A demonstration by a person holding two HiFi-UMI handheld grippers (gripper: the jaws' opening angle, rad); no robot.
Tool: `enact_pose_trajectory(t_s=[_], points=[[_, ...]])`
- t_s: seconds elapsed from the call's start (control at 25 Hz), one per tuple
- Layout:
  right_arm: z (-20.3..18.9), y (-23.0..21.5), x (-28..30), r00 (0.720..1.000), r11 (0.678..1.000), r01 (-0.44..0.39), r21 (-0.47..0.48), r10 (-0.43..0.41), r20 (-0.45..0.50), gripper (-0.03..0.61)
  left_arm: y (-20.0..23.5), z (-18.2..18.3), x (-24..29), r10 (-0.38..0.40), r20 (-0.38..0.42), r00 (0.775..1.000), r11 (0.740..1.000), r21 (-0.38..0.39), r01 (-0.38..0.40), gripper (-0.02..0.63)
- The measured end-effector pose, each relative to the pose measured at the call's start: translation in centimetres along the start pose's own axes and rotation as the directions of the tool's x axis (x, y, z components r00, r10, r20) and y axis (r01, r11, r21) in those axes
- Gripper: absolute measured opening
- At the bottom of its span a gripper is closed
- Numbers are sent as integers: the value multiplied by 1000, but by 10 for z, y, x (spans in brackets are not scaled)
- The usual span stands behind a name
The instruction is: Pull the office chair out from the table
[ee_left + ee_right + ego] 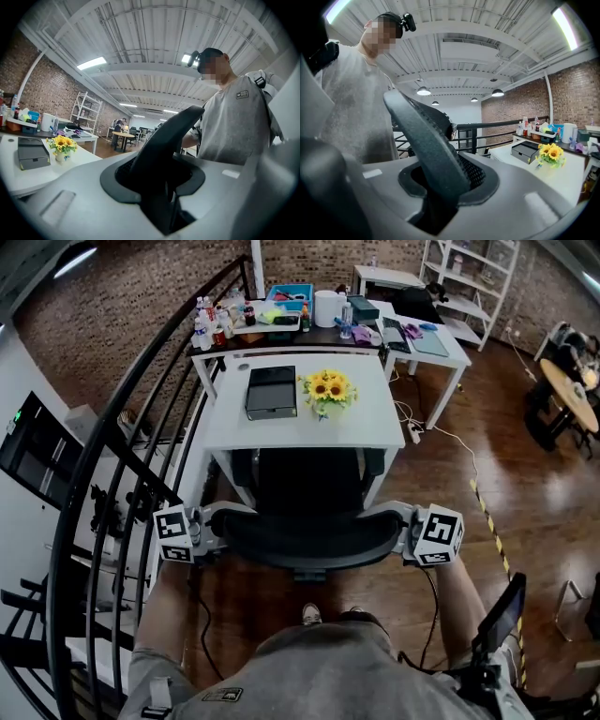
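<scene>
The black mesh office chair (302, 482) stands with its seat partly under the white table (375, 432). Its curved backrest (305, 535) faces me. My left gripper (217, 526) is shut on the backrest's left edge, and my right gripper (398, 532) is shut on its right edge. In the left gripper view the dark backrest edge (164, 140) runs up from between the jaws of that gripper (159, 190). The right gripper view shows the same: the mesh edge (429, 140) is clamped in that gripper (440, 190).
On the table lie a black box (272, 390) and a pot of sunflowers (326, 390). A black railing (122, 474) runs close on the left. A cluttered desk (281, 329) stands beyond, a power strip (415, 432) lies on the wood floor at right.
</scene>
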State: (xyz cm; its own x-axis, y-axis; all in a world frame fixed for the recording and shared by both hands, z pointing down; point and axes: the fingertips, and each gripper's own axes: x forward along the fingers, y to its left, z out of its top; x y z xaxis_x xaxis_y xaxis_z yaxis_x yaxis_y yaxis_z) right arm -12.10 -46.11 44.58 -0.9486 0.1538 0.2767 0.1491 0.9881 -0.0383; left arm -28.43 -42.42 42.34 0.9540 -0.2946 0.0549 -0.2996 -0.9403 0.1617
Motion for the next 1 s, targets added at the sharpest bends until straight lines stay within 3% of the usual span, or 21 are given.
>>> enact_pose_trajectory(t_s=[0.32,1.0], points=[[-5,40,-5,1000,1000,-14,1,14,-4,118,-39,-7,1,19,13,1000,1000,-8,-19,137],[-11,180,-28,997,999,-51,17,50,52,112,-174,-28,1,65,50,997,997,-43,-63,138]])
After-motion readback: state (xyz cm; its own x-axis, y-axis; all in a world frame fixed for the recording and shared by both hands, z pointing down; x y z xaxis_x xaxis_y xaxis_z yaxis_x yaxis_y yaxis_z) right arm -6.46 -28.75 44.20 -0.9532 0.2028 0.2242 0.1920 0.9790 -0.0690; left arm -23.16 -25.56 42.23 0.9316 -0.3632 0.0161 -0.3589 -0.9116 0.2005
